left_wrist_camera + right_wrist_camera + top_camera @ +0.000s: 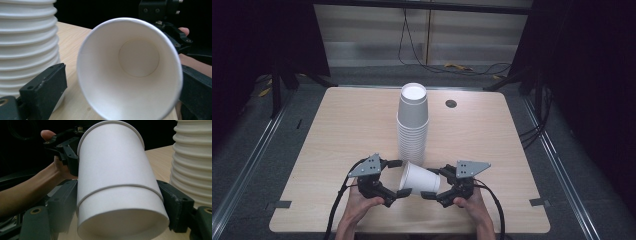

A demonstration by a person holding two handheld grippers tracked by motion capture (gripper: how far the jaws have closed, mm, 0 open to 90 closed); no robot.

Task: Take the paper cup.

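Observation:
A white paper cup [421,178] lies on its side just above the table's front middle, mouth to the left. In the right gripper view a second rim rings its middle, so it looks like two nested cups [115,170]. My right gripper [432,183] is shut on the base end, with both jaws pressed to its sides [118,205]. My left gripper [399,177] stands open around the cup's mouth [130,67]; one jaw touches the rim and a small gap shows at the other. A tall stack of white cups [413,125] stands upright right behind.
The light wooden table [347,130] has a round cable hole [451,103] at the back right. The stack [27,42] sits close beside the left gripper's jaw and close to the right gripper [192,162]. Dark curtains and floor cables [462,67] lie beyond the table.

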